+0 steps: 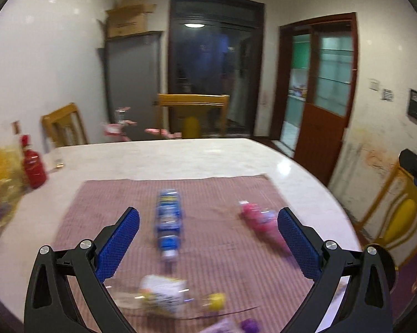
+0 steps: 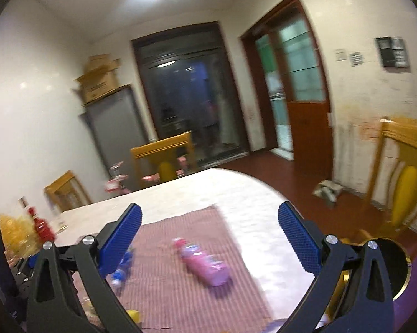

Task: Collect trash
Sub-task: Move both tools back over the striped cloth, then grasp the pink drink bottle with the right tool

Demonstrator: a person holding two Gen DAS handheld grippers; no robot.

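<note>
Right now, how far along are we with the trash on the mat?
Nothing looks collected yet. Both grippers, left and right, hover over the table with jaws wide open and empty. Still lying on the striped mat: the blue bottle, the pink bottle, and the clear bottle with a yellow cap. A purple item at the near edge is too blurred to identify.

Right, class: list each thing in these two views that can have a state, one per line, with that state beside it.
left gripper: open, holding nothing
right gripper: open, holding nothing
blue bottle: lying on its side on the mat
pink bottle: lying on its side on the mat
yellow-capped bottle: lying on its side, capped
red bottle: standing upright off the mat
striped mat: spread flat on the table
</note>
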